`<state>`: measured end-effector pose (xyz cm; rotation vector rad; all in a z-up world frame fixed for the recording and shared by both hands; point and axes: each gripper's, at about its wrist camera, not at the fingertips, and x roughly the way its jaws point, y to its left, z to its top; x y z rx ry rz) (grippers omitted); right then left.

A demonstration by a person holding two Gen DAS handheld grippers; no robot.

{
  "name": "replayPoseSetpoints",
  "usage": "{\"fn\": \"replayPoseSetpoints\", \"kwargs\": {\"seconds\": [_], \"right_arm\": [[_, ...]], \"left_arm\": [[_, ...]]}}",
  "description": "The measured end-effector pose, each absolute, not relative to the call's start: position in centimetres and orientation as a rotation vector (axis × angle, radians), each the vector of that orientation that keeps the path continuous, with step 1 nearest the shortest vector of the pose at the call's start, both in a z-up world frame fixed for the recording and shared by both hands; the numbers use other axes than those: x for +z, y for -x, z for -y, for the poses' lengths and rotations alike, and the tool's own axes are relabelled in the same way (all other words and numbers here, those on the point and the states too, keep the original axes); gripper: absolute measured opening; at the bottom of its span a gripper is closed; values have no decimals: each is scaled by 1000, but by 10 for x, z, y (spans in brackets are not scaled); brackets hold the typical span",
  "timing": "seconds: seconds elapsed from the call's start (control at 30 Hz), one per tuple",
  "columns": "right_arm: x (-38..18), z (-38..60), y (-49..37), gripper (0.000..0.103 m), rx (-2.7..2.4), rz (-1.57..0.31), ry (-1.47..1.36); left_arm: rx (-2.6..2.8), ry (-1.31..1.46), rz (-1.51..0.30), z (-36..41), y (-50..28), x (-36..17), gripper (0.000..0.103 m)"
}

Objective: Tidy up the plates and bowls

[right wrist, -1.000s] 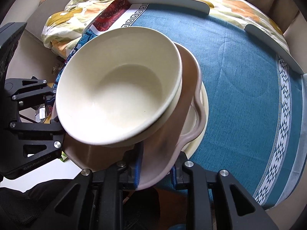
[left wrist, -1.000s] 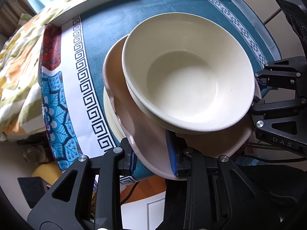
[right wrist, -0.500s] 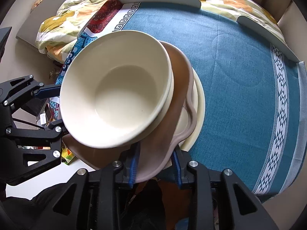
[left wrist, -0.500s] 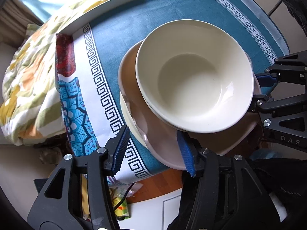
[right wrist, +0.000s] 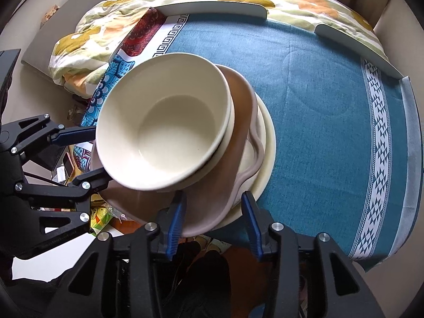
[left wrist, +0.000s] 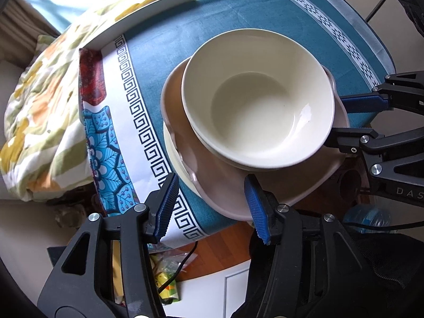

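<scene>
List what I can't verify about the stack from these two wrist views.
- How many bowls are nested: the top cream bowl hides what sits under it, both views.
- Centre of the pink plate and cream bottom plate: covered by the bowls.
- Table edge below the overhanging stack: hidden, both views.

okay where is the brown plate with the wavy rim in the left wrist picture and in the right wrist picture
Left wrist: the brown plate sits centre to lower centre, under the cream bowl, its near rim between the open left gripper fingers.
Right wrist: the brown plate sits centre, right of and below the cream bowl, its near rim between the open right gripper fingers.
Shared landmark: the cream bowl stacked on it.
</scene>
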<state>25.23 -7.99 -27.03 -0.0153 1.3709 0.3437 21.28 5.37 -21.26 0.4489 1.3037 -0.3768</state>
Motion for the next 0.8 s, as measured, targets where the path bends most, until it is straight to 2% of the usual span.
{"fn": "replayPoseSetpoints", "kwargs": {"seconds": [0.23,0.57,0.63,0.67,0.7,0.73,0.8], "right_arm": [[-221,95,-223,39,329,-1234,9],[-97,132,-123,39,264,-895,4],[-75,141,-97,41,224,-818,-6],[-66,146,-85,46,201,-782,-13],[-58,151,-74,61,181,-749,-23],[-51,155,-64,80,169,-718,-31],[-39,163,-47,99,133,-659,-44]], "left_arm": [[-306,-382,-1196,-62,-183,-167,48],[-219,-214,-845,-50,-78,-39,48],[-199,-187,-765,-47,-53,-16,57],[-189,-169,-721,-47,-40,-6,75],[-176,-152,-670,-47,-27,5,95],[-162,-139,-619,-47,-14,15,102],[-148,-116,-512,-48,12,33,103]]}}
